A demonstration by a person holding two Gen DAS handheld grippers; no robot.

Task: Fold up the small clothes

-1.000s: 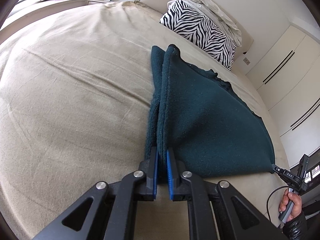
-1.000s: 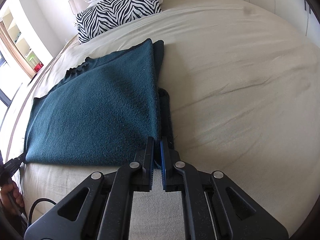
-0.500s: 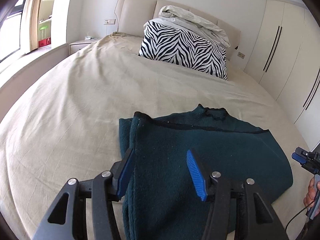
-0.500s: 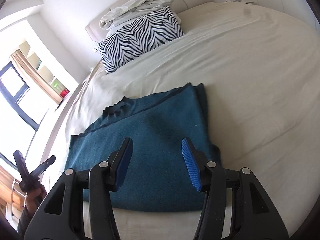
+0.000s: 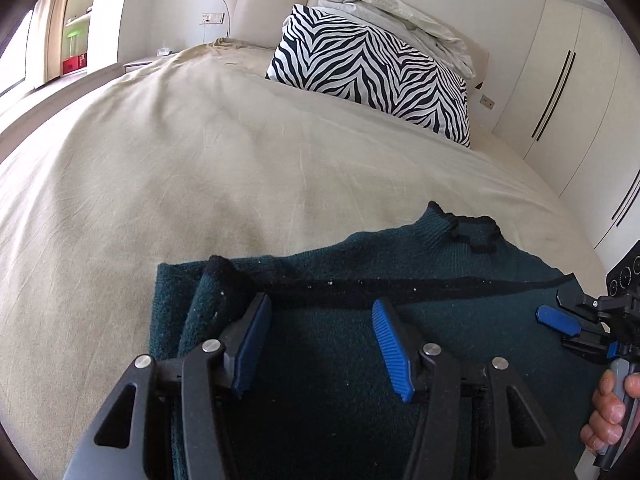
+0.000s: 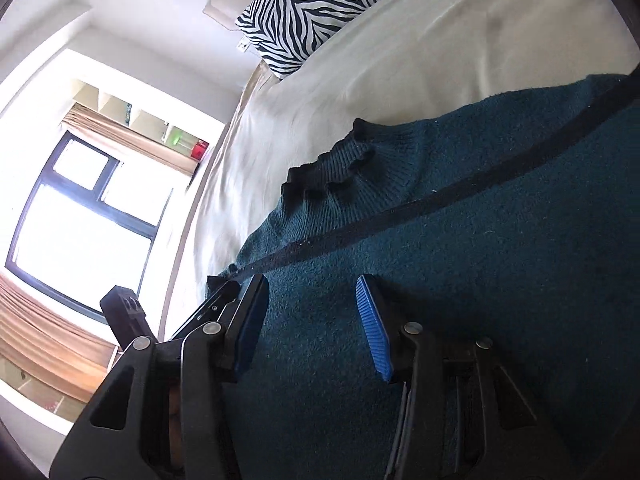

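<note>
A dark teal sweater (image 5: 400,264) lies folded flat on the beige bed (image 5: 200,160), its collar (image 5: 472,232) pointing at the headboard and a sleeve edge doubled over at its left side. My left gripper (image 5: 320,304) hovers open over the sweater's left part, with nothing between its blue pads. In the right wrist view the sweater (image 6: 480,240) fills the lower right. My right gripper (image 6: 311,282) hangs over it near the collar side. Its jaws are closing, with a gap still between them and no cloth pinched. The right gripper (image 5: 556,320) also shows at the left wrist view's right edge.
A zebra-striped pillow (image 5: 372,68) with crumpled white bedding on top leans against the headboard. White wardrobe doors (image 5: 560,80) line the right wall. A window (image 6: 80,208) and shelves stand past the bed's far side. A person's hand (image 5: 608,408) grips the right tool's handle.
Both grippers let go of the sweater's folded edges and opened. They swung in over the sweater, which now lies flat. The right gripper has since narrowed and rolled.
</note>
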